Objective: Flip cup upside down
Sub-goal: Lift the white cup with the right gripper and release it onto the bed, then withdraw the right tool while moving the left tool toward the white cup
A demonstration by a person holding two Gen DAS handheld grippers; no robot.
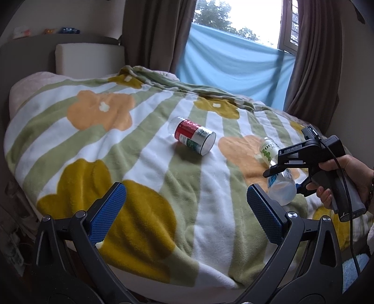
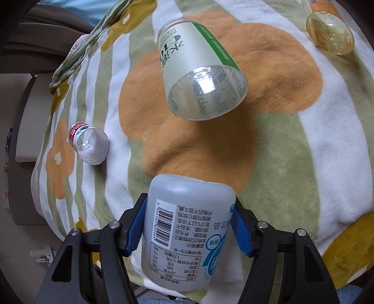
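Half the frosted cup hides between the right hand-held gripper fingers.

A home bedroom. A bed fills the middle of the room, spread with a fleecy blanket striped green and white and printed with big orange and mustard flowers. At the head of the bed stands a padded headboard with small items on the ledge above it. Beyond the bed's far side, brown curtains frame a window showing trees, with a light blue sheet hung across its lower part.
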